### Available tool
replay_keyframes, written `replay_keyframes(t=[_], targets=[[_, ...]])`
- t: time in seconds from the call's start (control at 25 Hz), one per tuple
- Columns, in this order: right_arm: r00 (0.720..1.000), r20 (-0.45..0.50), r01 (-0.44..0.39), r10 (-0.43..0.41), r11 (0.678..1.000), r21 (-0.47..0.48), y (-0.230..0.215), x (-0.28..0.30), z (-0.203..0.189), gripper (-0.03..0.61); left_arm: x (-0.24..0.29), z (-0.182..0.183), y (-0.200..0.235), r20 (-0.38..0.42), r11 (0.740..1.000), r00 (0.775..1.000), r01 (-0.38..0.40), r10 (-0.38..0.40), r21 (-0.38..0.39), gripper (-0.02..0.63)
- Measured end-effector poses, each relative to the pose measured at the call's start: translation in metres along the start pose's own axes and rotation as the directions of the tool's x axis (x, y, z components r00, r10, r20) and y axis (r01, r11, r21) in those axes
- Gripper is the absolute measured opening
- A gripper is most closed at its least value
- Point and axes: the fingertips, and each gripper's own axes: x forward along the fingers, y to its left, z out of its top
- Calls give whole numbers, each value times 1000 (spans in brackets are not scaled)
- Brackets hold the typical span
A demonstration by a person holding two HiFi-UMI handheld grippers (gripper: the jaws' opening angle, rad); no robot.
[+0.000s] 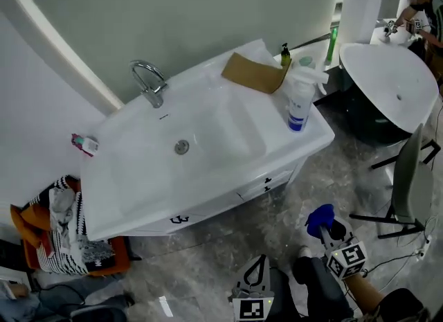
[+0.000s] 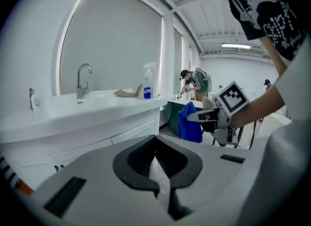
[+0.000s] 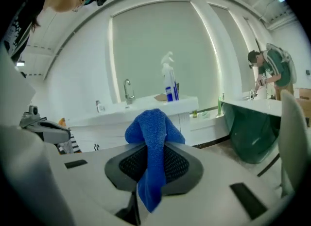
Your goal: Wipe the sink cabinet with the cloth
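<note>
Hanging blue cloth (image 3: pixel 154 147) pinched in right gripper (image 3: pixel 154 164), sink cabinet (image 1: pixel 208 168) apart

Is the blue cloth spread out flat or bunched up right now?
Bunched up. The blue cloth is pinched between the shut jaws of the right claw, with a crumpled lump past the jaws and a narrow tail trailing back.

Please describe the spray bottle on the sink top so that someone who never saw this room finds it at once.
Find the white sink cabinet and follow its top to the end away from the faucet. Beside a brown cardboard piece stands the spray bottle: upright, with white trigger head and blue lower part, the tallest item there.
</note>
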Motion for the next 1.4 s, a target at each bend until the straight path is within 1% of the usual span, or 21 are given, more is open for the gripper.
replay_keyframes(t=[0.08,0.16,0.2,0.28,0.36,0.44,0.48,0.52,0.64,0.76,0.92,1.04,1.08,1.16,1.28,1.4], targets=[[1000,9,-2,2,1000,-25,23,-29,56,60,-36,53,-1,17,996,1000,-8,10,-91,5],[999,38,-15,17,998,-66,47,-56,107,60,-71,97,6,24,987,999,-34,39,-158,5],[998,62,-17,22,997,-80,60,-67,128,60,-88,112,12,23,985,998,-52,57,-167,3],[992,125,-4,16,996,-90,81,-87,166,60,-116,136,30,35,987,996,-82,88,-142,5],[981,191,19,0,995,-97,95,-105,196,60,-137,156,51,83,988,990,-108,117,-107,5],[974,226,43,-17,993,-112,104,-122,208,60,-159,170,73,155,984,974,-148,163,-104,3],[974,226,52,-25,992,-114,108,-131,206,60,-173,170,82,177,978,965,-174,192,-110,3],[976,215,56,-31,992,-111,111,-141,200,60,-188,167,89,182,972,958,-204,223,-119,3],[988,148,52,-41,996,-71,120,-159,172,60,-228,142,102,143,952,945,-276,294,-132,3],[995,99,10,-7,1000,-27,129,-161,158,60,-250,127,105,130,937,934,-312,333,-156,3],[995,71,-71,74,996,-44,139,-163,150,60,-263,116,92,128,935,934,-310,333,-169,5],[990,46,-129,131,990,-51,131,-178,135,60,-270,114,75,142,930,925,-328,352,-166,3],[990,37,-137,139,989,-52,125,-184,129,60,-270,114,68,142,928,922,-337,359,-158,3],[991,25,-127,129,990,-52,107,-202,121,60,-267,118,50,136,931,925,-337,356,-142,5],[994,25,-107,108,993,-57,79,-235,115,60,-254,128,11,158,945,936,-290,313,-152,3],[992,32,-119,121,990,-75,60,-268,103,60,-243,134,-41,200,965,948,-221,246,-139,5]])
